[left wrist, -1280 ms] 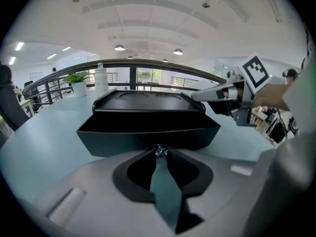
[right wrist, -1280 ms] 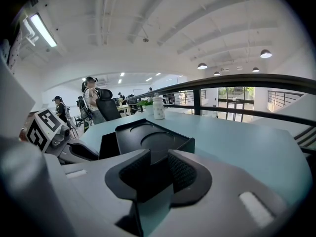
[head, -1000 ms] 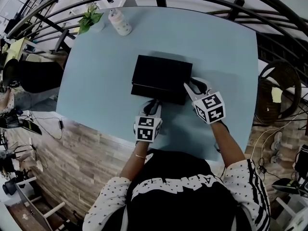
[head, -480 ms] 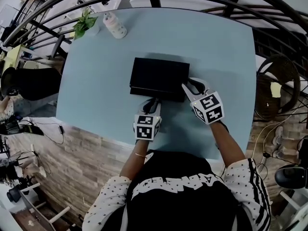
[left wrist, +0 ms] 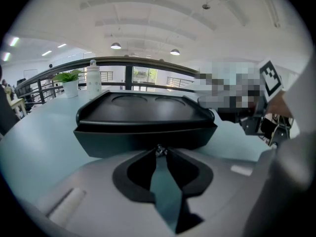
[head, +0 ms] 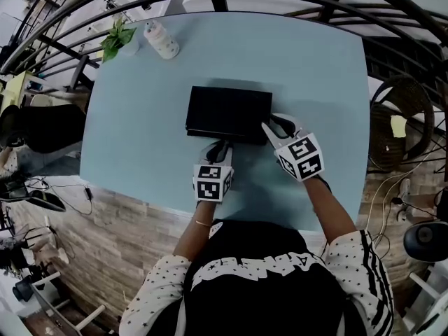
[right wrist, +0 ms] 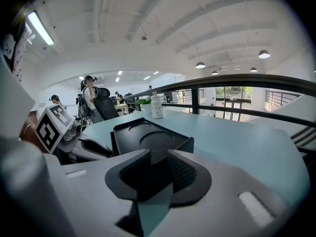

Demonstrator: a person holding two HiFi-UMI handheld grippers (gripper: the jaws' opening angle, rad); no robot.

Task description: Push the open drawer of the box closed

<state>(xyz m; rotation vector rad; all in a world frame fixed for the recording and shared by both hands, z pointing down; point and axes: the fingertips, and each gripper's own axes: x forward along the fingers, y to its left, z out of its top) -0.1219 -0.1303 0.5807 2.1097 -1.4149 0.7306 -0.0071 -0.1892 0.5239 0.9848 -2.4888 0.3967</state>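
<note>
Box lies mid-counter, long axis running left to right, its front face toward the person. Left gripper points squarely at that face near its middle, jaws closed, tips meeting at the face's lower edge. Right gripper angles in from the right at the box's near right corner, jaws narrowly apart.

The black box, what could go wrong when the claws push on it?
1. The left claw, shut, meets just one spot on the front of the black box, so the box might slide or twist on the smooth table instead of shutting.
2. The right claw sits at the box's right front corner and might slip off past its side.
</note>
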